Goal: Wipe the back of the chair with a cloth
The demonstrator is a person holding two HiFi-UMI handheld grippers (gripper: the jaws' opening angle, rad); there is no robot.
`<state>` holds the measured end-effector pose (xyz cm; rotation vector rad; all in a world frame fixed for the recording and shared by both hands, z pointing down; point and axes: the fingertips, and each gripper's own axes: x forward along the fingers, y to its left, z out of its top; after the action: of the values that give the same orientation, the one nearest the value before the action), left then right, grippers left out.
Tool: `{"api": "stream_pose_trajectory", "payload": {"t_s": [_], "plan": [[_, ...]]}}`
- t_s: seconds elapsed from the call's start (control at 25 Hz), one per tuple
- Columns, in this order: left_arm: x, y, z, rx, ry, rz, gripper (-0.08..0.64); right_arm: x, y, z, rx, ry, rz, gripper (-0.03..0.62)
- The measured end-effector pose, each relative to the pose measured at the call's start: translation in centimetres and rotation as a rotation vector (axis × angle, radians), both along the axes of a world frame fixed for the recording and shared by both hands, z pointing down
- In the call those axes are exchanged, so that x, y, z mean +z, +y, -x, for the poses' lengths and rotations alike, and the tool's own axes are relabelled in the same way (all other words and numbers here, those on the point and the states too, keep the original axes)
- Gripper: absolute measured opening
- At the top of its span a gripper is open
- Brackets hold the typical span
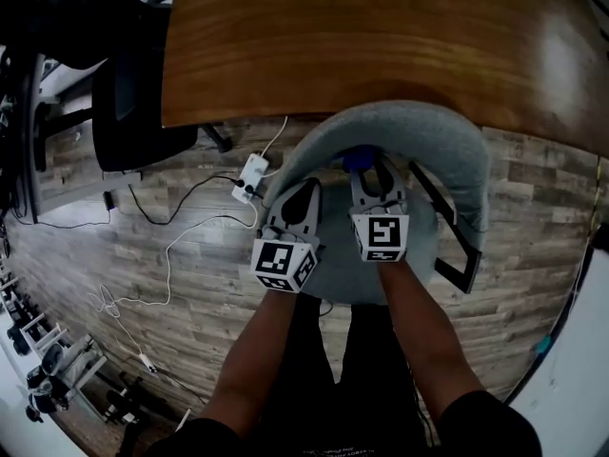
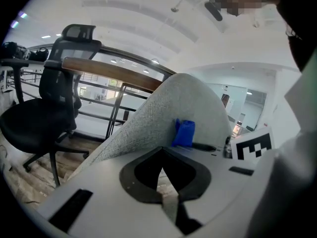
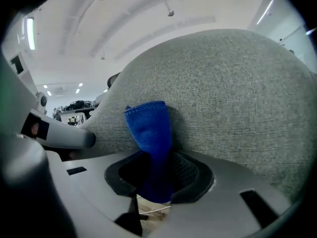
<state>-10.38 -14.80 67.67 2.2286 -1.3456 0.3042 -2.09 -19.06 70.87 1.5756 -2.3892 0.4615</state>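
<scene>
Nearest in the head view, the left gripper [image 1: 304, 193] and right gripper [image 1: 369, 171] hang just beside each other above the grey seat, the left one at 9 o'clock of the right. The left gripper's own view shows its jaws drawn together on nothing. The right gripper view shows its jaws clamped on the blue cloth [image 3: 150, 128], which stands upright from them toward 12 o'clock and appears to lie against the inner face of the chair back [image 3: 233, 98]. That back curves from 9 to 3 o'clock, so the wipe probably runs sideways, led by the right gripper, which is nearer. From the head the cloth [image 1: 359, 157] is only a small blue patch. Beyond, at 12 o'clock, lies the wooden table [image 1: 381, 36], and at 10 o'clock a black office chair [image 1: 133, 112].
</scene>
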Motion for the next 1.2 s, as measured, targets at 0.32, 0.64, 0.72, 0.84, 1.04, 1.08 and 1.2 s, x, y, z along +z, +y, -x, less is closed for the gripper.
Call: {"api": "stream_pose_trajectory", "payload": {"t_s": [0.32,0.64,0.72,0.84,1.04,1.08,1.2], "plan": [[-0.9,-1.8,-1.8,0.029,0.017,-0.020,0.006,0.5,-0.3,-3.9,0.101,0.014,0.018,0.120],[-0.7,-1.8,-4.4,0.092,0.002,-0.025,0.006,1.2,0.7,-8.0,0.201,0.047,0.022,0.120],[-0.8,-1.7,-5.2,0.108,0.001,-0.031,0.006,1.3,0.9,-9.0,0.220,0.053,0.023,0.120],[-0.8,-1.5,-6.2,0.137,-0.002,-0.038,0.007,1.5,1.5,-10.6,0.262,0.060,0.031,0.120],[-0.9,-0.9,-7.6,0.169,0.003,-0.032,0.006,1.6,2.7,-13.1,0.334,0.077,0.044,0.120],[-0.9,-0.8,-7.9,0.177,0.003,-0.031,0.007,1.6,2.8,-13.5,0.345,0.079,0.044,0.120],[-1.1,-0.2,-9.1,0.204,0.005,-0.026,0.006,1.3,3.5,-14.9,0.380,0.076,0.047,0.120]]}}
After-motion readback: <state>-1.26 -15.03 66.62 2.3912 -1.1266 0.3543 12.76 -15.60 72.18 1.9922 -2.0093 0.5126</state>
